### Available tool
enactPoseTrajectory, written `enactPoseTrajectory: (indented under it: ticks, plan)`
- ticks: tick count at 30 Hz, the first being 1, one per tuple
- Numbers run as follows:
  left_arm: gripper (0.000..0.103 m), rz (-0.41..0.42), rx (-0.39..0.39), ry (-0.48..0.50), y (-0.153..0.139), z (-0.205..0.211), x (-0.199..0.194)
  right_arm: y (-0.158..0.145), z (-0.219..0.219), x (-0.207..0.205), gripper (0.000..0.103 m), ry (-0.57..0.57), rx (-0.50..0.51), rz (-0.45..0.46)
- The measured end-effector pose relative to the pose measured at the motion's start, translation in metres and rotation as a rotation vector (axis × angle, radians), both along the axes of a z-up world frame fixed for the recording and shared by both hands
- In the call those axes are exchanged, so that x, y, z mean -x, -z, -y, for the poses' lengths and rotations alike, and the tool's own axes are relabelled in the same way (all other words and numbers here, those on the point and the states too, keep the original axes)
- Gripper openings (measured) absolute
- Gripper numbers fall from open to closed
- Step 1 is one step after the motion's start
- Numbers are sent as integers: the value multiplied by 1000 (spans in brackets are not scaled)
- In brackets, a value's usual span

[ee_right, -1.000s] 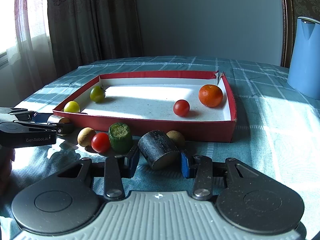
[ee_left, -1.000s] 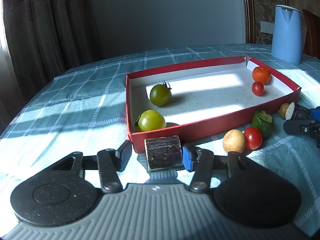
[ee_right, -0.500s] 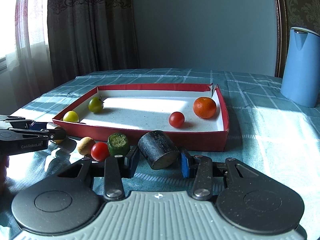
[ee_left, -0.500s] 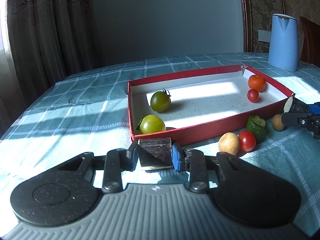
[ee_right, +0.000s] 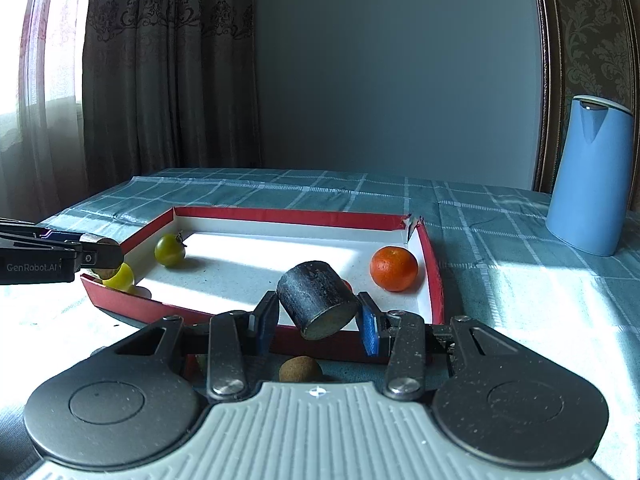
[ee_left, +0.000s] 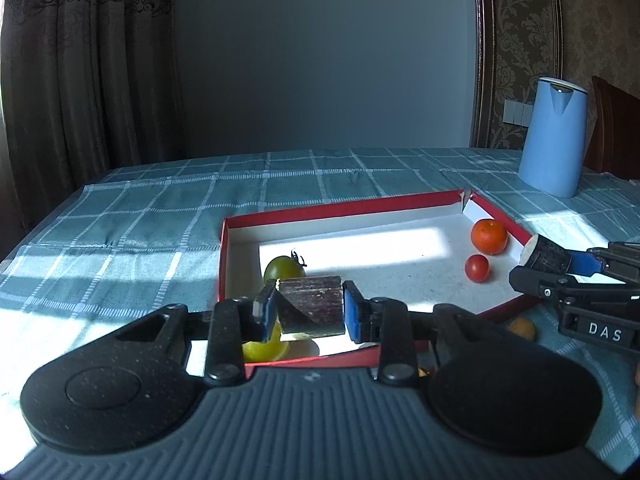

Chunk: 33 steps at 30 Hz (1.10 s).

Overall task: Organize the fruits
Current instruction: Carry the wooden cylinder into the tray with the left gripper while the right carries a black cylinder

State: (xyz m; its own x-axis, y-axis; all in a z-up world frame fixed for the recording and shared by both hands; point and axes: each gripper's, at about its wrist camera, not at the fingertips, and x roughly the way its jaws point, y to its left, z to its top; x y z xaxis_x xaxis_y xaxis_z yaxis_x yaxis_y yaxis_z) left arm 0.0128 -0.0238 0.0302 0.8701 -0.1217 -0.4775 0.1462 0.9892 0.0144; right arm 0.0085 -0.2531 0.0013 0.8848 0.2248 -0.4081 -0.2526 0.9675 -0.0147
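Left claw point(ee_left: 308, 311) clamps brown chunk point(ee_left: 311, 306); right claw point(ee_right: 318, 322) clamps dark chunk point(ee_right: 316, 299), both above red tray point(ee_right: 288, 214).

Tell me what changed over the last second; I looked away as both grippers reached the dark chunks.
The left gripper closed its jaws on the dark purple-brown cylindrical chunk and lifted it off the checked teal tablecloth. The right gripper, already clamping the black cylindrical chunk, raised it too. Both now hang over the red cardboard tray. The fruit in the tray kept their places.
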Motion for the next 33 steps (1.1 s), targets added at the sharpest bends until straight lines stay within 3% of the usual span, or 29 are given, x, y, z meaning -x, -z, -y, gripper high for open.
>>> enactPoseTrajectory:
  ticks: [12,19,23,26,29,31,33]
  plan:
    - [30,-88,-78,-5,24,33,-58,-1,-18,-85,41,37,54,-75]
    - [32,-121,-79,-72,32,31,-87,12,-26,-130,41,75,96,-162]
    - [34,-122,-73,-100,32,28,-99,15,-23,-145,41,90,69,-200]
    - [44,-140,-75,-121,35,27,-106,16,-25,-149,41,99,83,-196]
    - [64,-149,-65,-126,36,25,-108,15,-26,-150,41,101,82,-197]
    - [68,-151,-52,-115,35,24,-107,15,-25,-151,41,102,79,-205]
    - [79,-159,-41,-87,35,24,-106,15,-25,-150,41,104,80,-204]
